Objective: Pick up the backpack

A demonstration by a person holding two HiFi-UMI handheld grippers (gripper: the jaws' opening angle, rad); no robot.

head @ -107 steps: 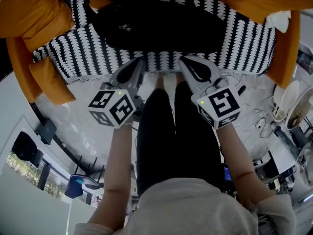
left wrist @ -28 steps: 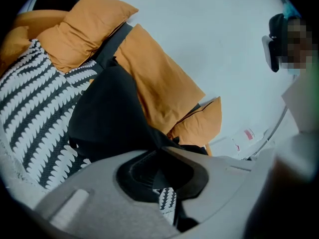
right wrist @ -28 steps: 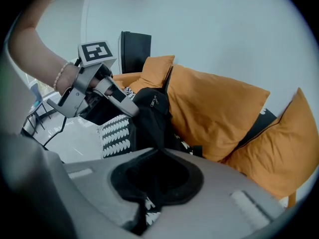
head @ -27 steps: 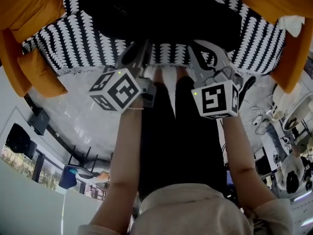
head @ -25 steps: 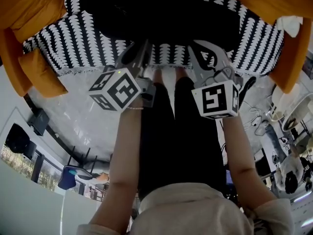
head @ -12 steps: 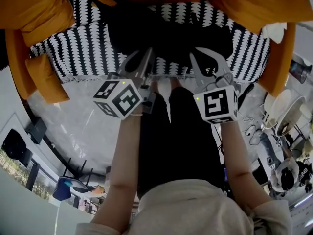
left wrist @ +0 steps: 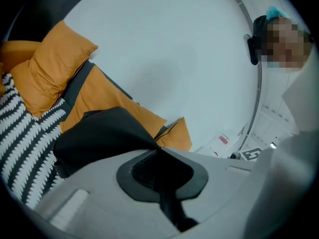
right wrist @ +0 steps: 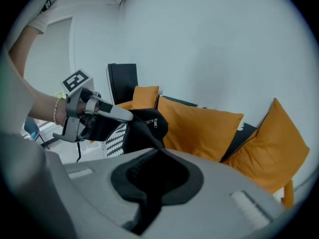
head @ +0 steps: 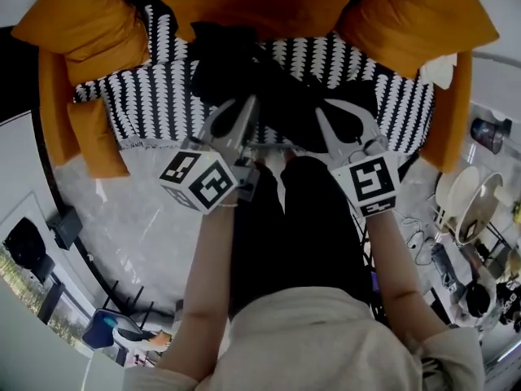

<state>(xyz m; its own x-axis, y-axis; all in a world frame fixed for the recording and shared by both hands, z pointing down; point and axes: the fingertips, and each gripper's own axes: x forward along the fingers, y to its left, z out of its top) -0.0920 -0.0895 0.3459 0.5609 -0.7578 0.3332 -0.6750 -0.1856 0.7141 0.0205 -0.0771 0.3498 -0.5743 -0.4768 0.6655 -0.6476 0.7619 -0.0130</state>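
Observation:
The black backpack (head: 273,84) hangs bunched up above the black-and-white patterned sofa cover (head: 155,96), held by its near edge. My left gripper (head: 247,103) is shut on the backpack's fabric at its left side, and my right gripper (head: 322,111) is shut on it at its right side. In the left gripper view the jaws (left wrist: 157,150) pinch black fabric, and the backpack (left wrist: 102,133) sags away to the left. In the right gripper view the jaws (right wrist: 159,151) pinch a black fold of the backpack (right wrist: 148,124). There the left gripper (right wrist: 102,111) shows on its far side.
Orange cushions (head: 419,19) line the sofa's back, and orange arms (head: 77,141) stand at both sides. My legs in black (head: 301,218) stand close to the sofa's front edge. A white fan (head: 460,202) and cables lie on the floor at the right. Another person (left wrist: 281,36) stands by the wall.
Both grippers have risen with the backpack. It lay spread on the patterned cover a second ago and now hangs bunched between the jaws, clear of the cover's front part.

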